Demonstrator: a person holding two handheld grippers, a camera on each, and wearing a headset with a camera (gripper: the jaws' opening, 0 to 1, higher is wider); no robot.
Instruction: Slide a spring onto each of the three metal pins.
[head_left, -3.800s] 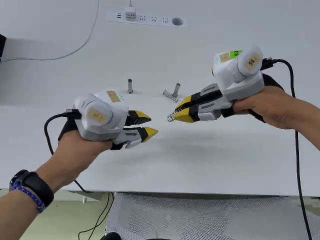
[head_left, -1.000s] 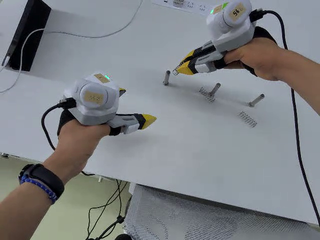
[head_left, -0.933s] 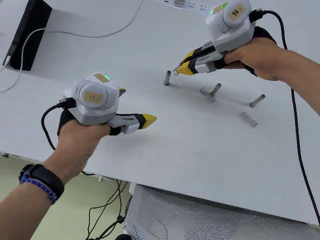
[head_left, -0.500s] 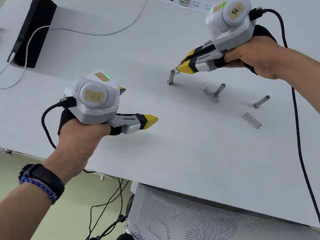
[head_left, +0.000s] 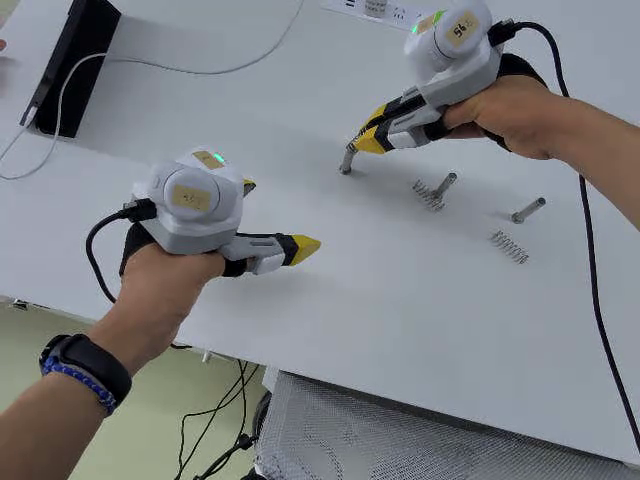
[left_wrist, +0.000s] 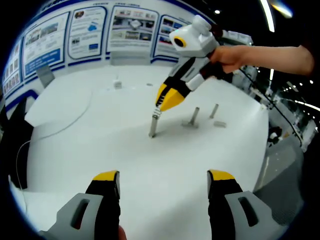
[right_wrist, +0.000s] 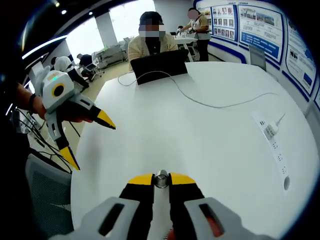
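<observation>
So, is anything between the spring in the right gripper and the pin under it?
Nothing visible stands between them. The spring, shut in the right gripper, hangs right at the top of the pin. The left gripper is open and well apart from them.

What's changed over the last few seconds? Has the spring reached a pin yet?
The right gripper, shut on the spring, carried it from mid-air over to the left pin; the spring's lower end now meets the pin's top. The left gripper stays open and empty; the leaning spring and the loose spring lie as before.
</observation>
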